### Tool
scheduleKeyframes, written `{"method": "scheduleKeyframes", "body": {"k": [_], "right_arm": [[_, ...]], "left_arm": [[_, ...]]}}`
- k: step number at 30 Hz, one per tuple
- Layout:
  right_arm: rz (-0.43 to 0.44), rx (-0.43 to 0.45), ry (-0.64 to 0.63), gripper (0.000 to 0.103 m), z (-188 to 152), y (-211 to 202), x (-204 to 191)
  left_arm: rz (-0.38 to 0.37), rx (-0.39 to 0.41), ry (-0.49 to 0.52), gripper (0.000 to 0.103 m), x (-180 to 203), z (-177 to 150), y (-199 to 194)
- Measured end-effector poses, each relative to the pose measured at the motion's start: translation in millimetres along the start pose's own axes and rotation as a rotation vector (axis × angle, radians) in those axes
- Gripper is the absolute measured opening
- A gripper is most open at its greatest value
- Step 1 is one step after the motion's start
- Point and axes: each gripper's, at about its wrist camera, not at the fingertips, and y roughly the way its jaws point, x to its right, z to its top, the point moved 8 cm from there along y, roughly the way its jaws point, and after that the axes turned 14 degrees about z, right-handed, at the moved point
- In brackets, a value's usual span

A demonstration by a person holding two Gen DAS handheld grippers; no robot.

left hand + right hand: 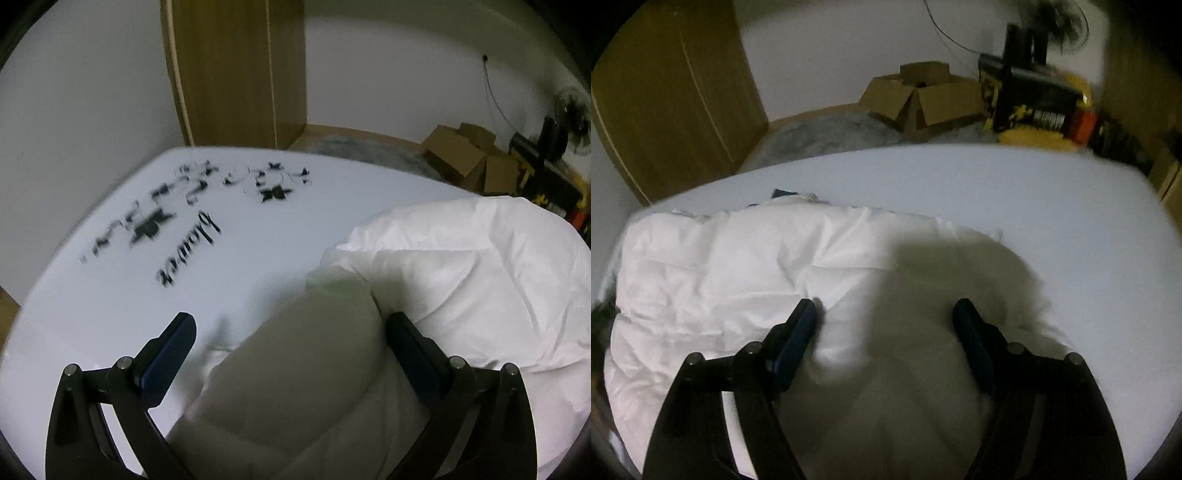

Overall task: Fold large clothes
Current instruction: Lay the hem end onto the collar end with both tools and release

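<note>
**Q:** Two wrist views, one puffy white jacket (713, 266) on a pale sheet (1015, 206). What's cluttering the place?

**A:** Plenty behind the bed. Open cardboard boxes (923, 96) sit on the floor past the far edge, next to a black-and-yellow crate (1030, 107) and a fan (1060, 22) that's pretty blurred. A wooden wardrobe (236, 70) stands against the wall. The sheet has a black floral print with script lettering (188, 254) off to the jacket's left side. Nothing sits between the grippers and the fabric.

**Q:** And the garment's orientation?

**A:** In the right wrist view its long axis runs roughly left to right across the bed, quilted seams going the same way. A bit of dark blue (783, 192) peeks out at the far edge, maybe lining, hard to say.

**Q:** Fingers?

**A:** Left gripper (291, 343) has its fingers spread wide, a shadowed fold of the jacket bulging up between them, not pinched. Right gripper (886, 332) is the same: fingers apart, straddling a shaded hump of fabric near the jacket's right end.
</note>
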Motion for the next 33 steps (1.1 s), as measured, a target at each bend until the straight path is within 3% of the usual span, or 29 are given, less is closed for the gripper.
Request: {"method": "scheduleKeyframes", "body": {"k": [6,16,18,19,20,21,23,24,27,28,31,32,33], "right_arm": [[0.026,0.003,0.011,0.084,-18.4,10.2,3.0],[-0.01,0.001,-0.007,0.087,-14.2,16.4,5.7],[-0.058,-0.036,-0.005,0.088,-14.9,14.9,3.7],[-0.11,-0.05,0.0,0.081,-12.4,6.8,-0.9],[-0.106,-0.017,0.003,0.067,-7.5,-3.7,-10.8],[-0.058,0.021,0.015,0.049,-2.6,-16.6,-30.2],[0.076,0.061,-0.003,0.032,5.7,-29.9,-79.6],[0.097,0.051,-0.036,0.024,8.4,-27.0,-105.9],[0.131,0.001,-0.058,0.017,11.4,-0.9,-157.9],[0.103,-0.019,-0.053,0.017,8.8,13.2,-165.6],[0.054,-0.226,0.011,0.016,-26.8,73.8,-156.4],[0.056,-0.201,0.005,0.016,-25.4,73.3,-155.8],[0.07,-0.235,0.024,0.016,-27.1,70.8,-155.5]], "left_arm": [[-0.135,-0.112,-0.081,0.103,-3.6,-8.8,21.1],[-0.121,-0.108,-0.071,0.103,-1.3,-9.0,17.0],[-0.117,-0.13,-0.082,0.103,-12.4,-9.6,8.1],[-0.116,-0.118,-0.121,0.103,-22.9,-10.7,-5.2],[-0.141,-0.112,-0.162,0.103,-32.1,-12.4,-20.0],[-0.173,-0.115,-0.186,0.103,-38.9,-15.6,-34.9],[-0.199,-0.112,-0.198,0.103,-50.3,-25.1,-64.5],[-0.204,-0.116,-0.192,0.103,-52.9,-29.1,-73.9],[-0.289,-0.138,-0.178,0.103,-62.1,-49.7,-115.8],[-0.3,-0.142,-0.174,0.103,-65.2,-55.1,-124.4],[-0.313,-0.162,-0.16,0.103,-82.7,-78.7,-148.5],[-0.312,-0.176,-0.159,0.103,-88.5,-86.1,-152.3],[-0.315,-0.186,-0.163,0.103,-91.5,-90.6,-154.9]]}}
